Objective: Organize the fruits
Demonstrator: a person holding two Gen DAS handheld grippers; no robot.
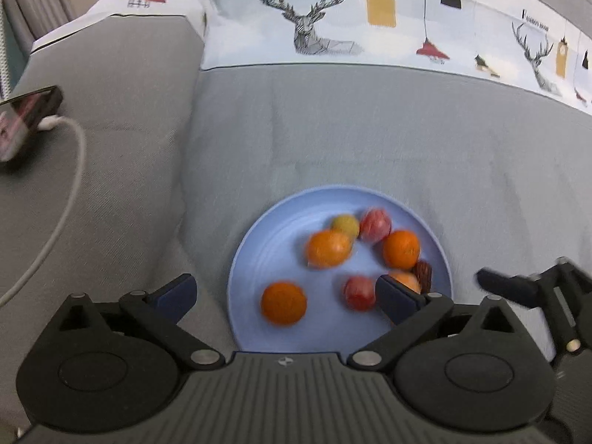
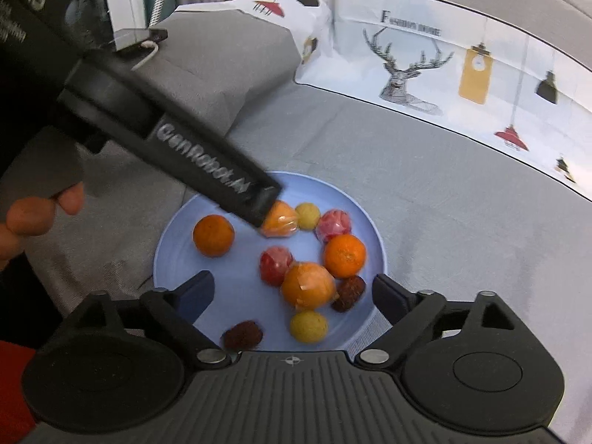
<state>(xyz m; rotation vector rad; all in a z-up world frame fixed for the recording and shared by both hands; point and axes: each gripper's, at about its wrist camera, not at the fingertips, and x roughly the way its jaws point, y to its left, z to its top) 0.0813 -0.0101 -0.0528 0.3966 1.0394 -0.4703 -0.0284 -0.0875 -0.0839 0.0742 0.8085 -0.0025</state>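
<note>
A pale blue plate [image 1: 251, 251] [image 2: 174, 244] lies on the grey sofa seat and holds several fruits: oranges [image 1: 283, 303] [image 2: 214, 235], red fruits [image 1: 359, 293] [image 2: 275, 264], yellow ones [image 2: 308, 326] and dark red ones [image 2: 242, 335]. My left gripper [image 1: 285, 298] is open above the plate's near side, around nothing; its body shows in the right wrist view [image 2: 207, 170] over the plate's far left. My right gripper [image 2: 292, 296] is open and empty above the plate's near edge; it shows at the right edge of the left wrist view [image 1: 532, 288].
A phone [image 1: 26, 118] with a white cable [image 1: 70, 185] lies on the sofa's left armrest. A printed deer-pattern cloth [image 1: 333, 18] covers the backrest. The person's hand [image 2: 33, 214] holds the left gripper's handle.
</note>
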